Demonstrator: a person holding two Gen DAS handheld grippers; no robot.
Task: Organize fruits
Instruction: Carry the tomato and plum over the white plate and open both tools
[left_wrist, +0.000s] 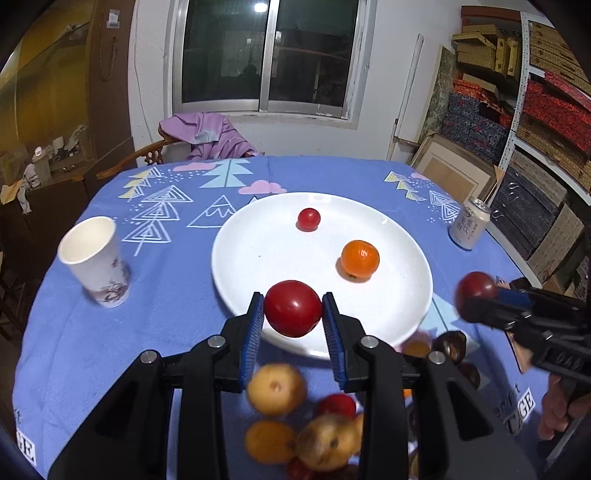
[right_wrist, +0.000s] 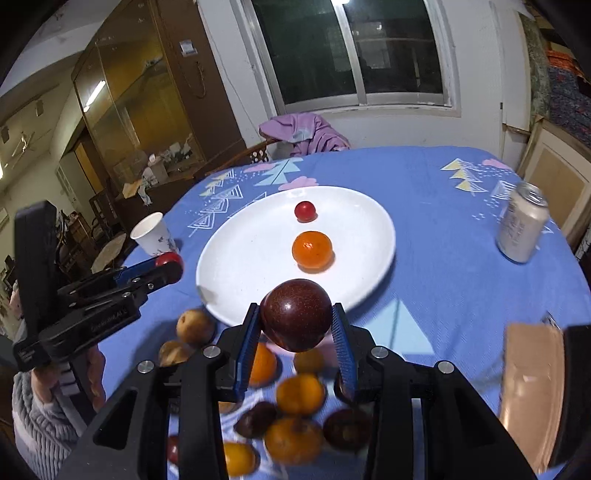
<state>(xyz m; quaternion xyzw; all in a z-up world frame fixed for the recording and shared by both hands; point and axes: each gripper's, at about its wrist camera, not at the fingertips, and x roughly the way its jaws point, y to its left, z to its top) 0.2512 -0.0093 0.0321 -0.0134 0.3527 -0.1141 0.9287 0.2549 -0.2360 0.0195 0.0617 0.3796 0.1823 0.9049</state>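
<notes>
left gripper (left_wrist: 293, 308): jaws clenched on red tomato (left_wrist: 293, 308) over plate (left_wrist: 258, 266) rim, 6 o'clock.
right gripper (right_wrist: 295, 321): jaws grasping dark plum (right_wrist: 295, 319).
loose fruit pile (right_wrist: 295, 424): blurred, partly hidden.

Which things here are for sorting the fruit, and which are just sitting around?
For the job: white plate, small red fruit, orange, red fruit in left gripper, dark plum in right gripper, loose fruit pile.

Just lying about: paper cup, can.

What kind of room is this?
Probably a dining room in someone's home that also stores things: a table with a blue tablecloth, a purple jacket on a wooden chair, and shelves of stacked boxes.
</notes>
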